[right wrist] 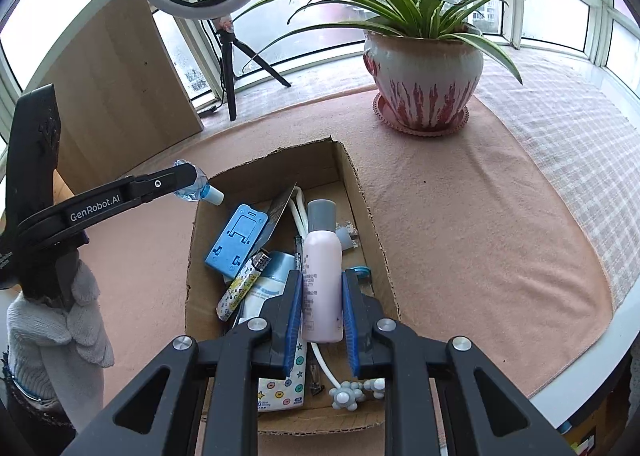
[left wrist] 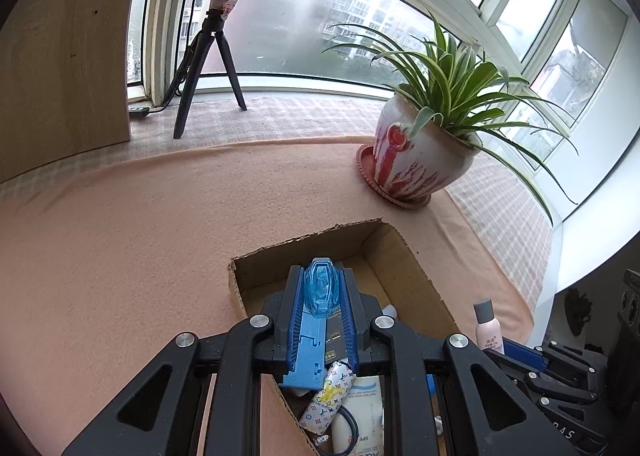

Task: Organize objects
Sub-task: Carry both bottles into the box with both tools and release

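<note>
In the left wrist view my left gripper is shut on a small clear blue bottle and hangs over the near left part of an open cardboard box. The right wrist view shows that same left gripper above the box's far left corner, the blue bottle with its white cap sticking out. My right gripper is shut on a pink bottle with a grey cap, held over the box. A blue phone stand, a white tube and a cable lie inside.
A potted spider plant stands on the peach cloth beyond the box. A ring light on a tripod and a wooden board are at the back left by the window. A grey knit sleeve is at the left.
</note>
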